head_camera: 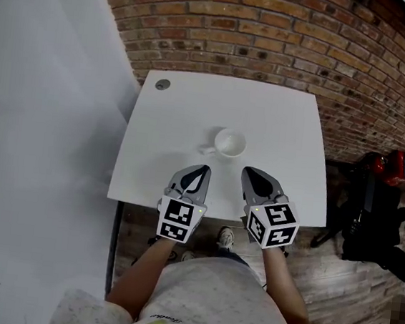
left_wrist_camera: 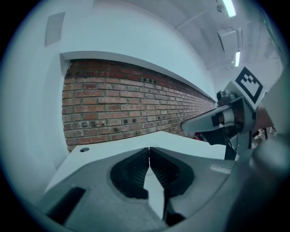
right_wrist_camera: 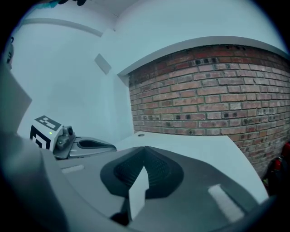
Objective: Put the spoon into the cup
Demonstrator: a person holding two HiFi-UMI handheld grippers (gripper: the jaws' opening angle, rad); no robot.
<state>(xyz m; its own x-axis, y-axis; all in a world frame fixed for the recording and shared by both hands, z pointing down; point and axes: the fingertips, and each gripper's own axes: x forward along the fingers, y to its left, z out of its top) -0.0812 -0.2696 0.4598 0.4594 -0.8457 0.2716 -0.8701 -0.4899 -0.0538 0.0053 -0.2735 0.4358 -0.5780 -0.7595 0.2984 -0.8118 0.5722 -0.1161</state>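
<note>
A white cup (head_camera: 230,143) stands near the middle of the white table (head_camera: 285,130). A short white stub (head_camera: 207,149) sticks out at its left; I cannot tell whether it is a handle or a spoon. No separate spoon shows. My left gripper (head_camera: 203,168) hovers over the table's front edge, just short of the cup, jaws shut and empty (left_wrist_camera: 149,149). My right gripper (head_camera: 248,171) hangs beside it to the right, also shut with nothing held (right_wrist_camera: 145,148). Neither gripper view shows the cup.
A small grey round cap (head_camera: 162,84) sits in the table's far left corner. A brick wall (head_camera: 273,36) runs behind the table and a white wall (head_camera: 43,105) stands at the left. Red and black gear (head_camera: 392,167) lies on the wooden floor at the right.
</note>
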